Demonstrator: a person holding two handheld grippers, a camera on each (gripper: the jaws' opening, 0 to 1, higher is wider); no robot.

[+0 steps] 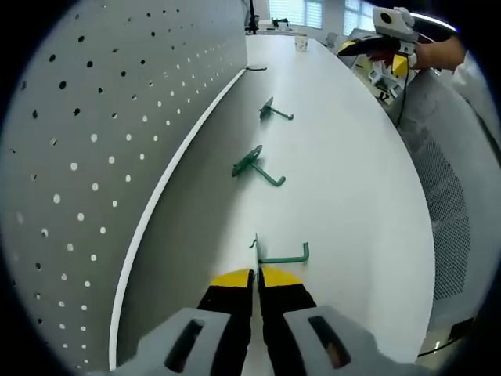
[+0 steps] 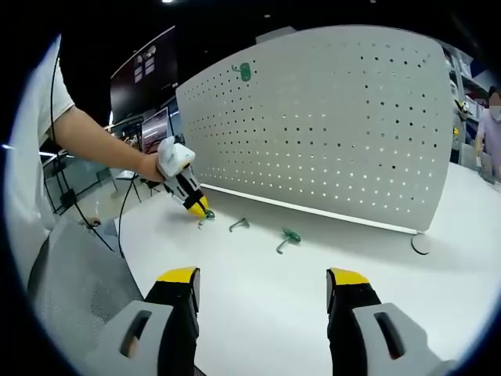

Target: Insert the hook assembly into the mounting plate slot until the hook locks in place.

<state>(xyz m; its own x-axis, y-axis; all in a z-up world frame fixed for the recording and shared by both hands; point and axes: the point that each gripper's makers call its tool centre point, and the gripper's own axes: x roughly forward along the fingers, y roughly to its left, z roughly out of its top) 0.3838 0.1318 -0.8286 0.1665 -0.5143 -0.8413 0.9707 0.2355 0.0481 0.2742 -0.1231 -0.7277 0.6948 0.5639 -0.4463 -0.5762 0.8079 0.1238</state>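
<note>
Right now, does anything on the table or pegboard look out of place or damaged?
Nothing looks damaged or spilled. Three green hooks lie loose on the white table: one at the shut left tool, two more further along. A fourth hook already hangs high on the pegboard.

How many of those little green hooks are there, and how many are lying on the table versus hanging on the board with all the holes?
Green hooks lying on the white table: 3
Green hooks hanging on the pegboard: 1
Total: 4
</note>
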